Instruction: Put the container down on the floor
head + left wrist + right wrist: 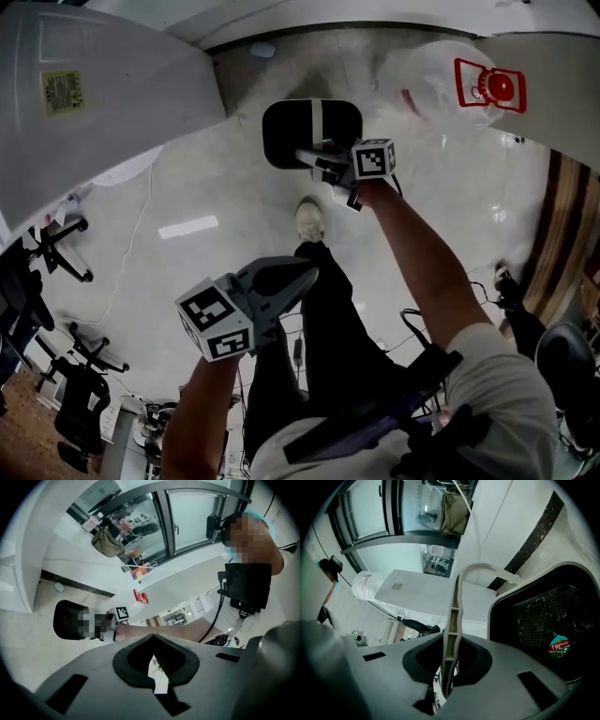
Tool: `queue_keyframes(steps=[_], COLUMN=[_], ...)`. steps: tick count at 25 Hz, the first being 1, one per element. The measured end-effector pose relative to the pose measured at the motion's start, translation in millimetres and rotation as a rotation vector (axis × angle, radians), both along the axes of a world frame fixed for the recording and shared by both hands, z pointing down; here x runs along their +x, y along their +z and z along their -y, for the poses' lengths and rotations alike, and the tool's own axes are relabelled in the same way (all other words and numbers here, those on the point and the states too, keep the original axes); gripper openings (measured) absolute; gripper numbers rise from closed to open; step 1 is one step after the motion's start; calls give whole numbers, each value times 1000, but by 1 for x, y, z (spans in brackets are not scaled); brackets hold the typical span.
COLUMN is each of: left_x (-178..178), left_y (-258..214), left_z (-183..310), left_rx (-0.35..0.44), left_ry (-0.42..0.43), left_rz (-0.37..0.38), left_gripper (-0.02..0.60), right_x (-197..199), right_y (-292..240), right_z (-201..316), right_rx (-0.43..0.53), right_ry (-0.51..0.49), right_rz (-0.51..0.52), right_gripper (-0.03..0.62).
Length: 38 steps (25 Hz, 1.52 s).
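The container (pixel 289 131) is a black bin with a pale rim and a pale handle (pixel 317 120). In the head view it is out in front of the person's shoe (pixel 310 218), over the light floor. My right gripper (pixel 330 167) is shut on the handle (pixel 453 616), which runs upright between the jaws in the right gripper view. There the container's black mesh inside (pixel 543 620) fills the right side. Whether its base touches the floor I cannot tell. My left gripper (pixel 292 276) is held low near the person's leg, shut and empty (pixel 157 670). The container (pixel 65 618) also shows in the left gripper view.
A large white cabinet (pixel 84 94) stands at the left. A clear plastic bag with a red print (pixel 459 80) lies on a white surface at the upper right. Black chair bases (pixel 58 249) and cables sit on the floor at the left and bottom.
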<state>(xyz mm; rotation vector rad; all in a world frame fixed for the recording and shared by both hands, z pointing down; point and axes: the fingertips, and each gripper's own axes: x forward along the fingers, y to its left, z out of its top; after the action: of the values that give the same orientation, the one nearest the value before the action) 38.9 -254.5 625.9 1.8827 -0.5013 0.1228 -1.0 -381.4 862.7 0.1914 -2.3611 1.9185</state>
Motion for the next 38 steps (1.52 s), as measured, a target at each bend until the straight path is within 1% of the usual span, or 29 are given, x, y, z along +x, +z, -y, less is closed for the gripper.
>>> queue_keyframes(steps=[4, 9, 16, 21, 26, 29, 31, 35, 38], left_x=[-8, -17, -15, -14, -17, -18, -17, -14, -13], left_y=[14, 23, 24, 21, 19, 14, 9, -5, -23], left_z=[1, 4, 4, 4, 0, -3, -3, -12, -19], left_rx=[-20, -29, -38, -35, -40, -39, -29, -8, 25], left_ry=[-26, -48, -59, -51, -52, -53, -47, -15, 10], left_rz=[9, 0, -27, -29, -38, -41, -45, -57, -62], left_gripper=[9, 9, 9, 9, 9, 9, 9, 9, 9], right_x=[-3, -5, -7, -11, -5, 4, 12, 39, 56], right_y=[22, 25, 28, 33, 35, 34, 30, 16, -1], right_z=[5, 12, 14, 8, 4, -4, -8, -19, -31], right_rx=[-26, -28, 10, -34, -50, -60, -59, -55, -37], right_ry=[-3, 6, 4, 11, 15, -7, -18, -16, -33], right_rz=[-3, 29, -3, -28, -53, -85, -109, -167, -224], right_gripper=[28, 29, 30, 136, 190, 213, 216, 222, 222])
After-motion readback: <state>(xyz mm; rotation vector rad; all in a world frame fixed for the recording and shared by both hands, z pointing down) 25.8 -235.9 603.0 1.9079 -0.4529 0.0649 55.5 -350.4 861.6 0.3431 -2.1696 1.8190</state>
